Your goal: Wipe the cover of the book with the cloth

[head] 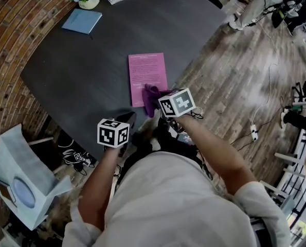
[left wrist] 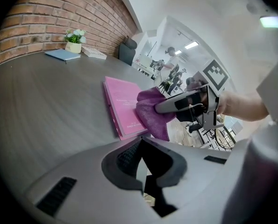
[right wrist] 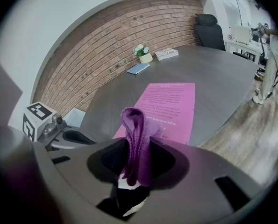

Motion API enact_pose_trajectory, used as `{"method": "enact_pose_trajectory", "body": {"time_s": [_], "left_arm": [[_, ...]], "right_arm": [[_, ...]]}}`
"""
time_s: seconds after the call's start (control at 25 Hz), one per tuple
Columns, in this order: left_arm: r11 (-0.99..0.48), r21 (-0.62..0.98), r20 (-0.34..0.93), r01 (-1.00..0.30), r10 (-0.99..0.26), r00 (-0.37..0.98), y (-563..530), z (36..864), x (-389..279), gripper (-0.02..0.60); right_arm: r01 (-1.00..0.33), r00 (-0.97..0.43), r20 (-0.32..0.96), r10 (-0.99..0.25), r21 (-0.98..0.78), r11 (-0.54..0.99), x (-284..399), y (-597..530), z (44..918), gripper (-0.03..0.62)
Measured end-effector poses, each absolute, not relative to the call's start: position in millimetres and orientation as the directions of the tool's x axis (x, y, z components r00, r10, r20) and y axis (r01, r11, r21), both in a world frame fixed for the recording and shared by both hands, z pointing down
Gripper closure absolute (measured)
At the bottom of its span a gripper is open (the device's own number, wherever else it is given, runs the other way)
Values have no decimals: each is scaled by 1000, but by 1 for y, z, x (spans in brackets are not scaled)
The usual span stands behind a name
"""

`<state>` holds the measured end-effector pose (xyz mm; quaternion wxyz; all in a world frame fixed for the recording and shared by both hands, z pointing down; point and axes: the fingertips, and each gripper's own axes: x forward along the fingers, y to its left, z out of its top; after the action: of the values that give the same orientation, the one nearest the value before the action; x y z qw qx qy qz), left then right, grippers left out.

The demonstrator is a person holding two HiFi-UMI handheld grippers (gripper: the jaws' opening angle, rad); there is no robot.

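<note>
Since the cloth (right wrist: 135,136) is already pinched in the right gripper (right wrist: 137,164), grabbing it isn't the issue here. The jaws are clamped on a folded bunch of purple fabric, and a loop of it sticks up out of them. The pink book (head: 146,71) lies flat on the dark table (head: 91,60) right in front of that gripper and runs lengthwise away from it. The cloth hangs over the book's near end, though I can't tell if it's actually touching the cover.

The left gripper (left wrist: 142,169) sits off to the left of the right one, near the table edge and clear of the book. Its jaws look closed or nearly so, with nothing between them.

My guess on handling: the cloth is soft and floppy, so it'll smear flat under light pressure. The book looks thin and light with a smooth cover, so it could easily skate across the table once the wiping starts. I'd pin a corner or the spine edge with the left gripper and keep the wiping strokes gentle.
</note>
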<state>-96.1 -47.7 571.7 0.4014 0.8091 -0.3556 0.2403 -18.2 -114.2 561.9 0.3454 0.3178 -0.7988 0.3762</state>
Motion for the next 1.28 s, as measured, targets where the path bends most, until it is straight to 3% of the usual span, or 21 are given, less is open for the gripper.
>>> {"method": "enact_pose_trajectory", "body": {"time_s": [1.28], "left_arm": [[-512, 509, 638, -692, -315, 702, -51, 559, -53, 574]], "right_arm": [[-871, -452, 816, -360, -317, 374, 78, -115, 561, 465]]}}
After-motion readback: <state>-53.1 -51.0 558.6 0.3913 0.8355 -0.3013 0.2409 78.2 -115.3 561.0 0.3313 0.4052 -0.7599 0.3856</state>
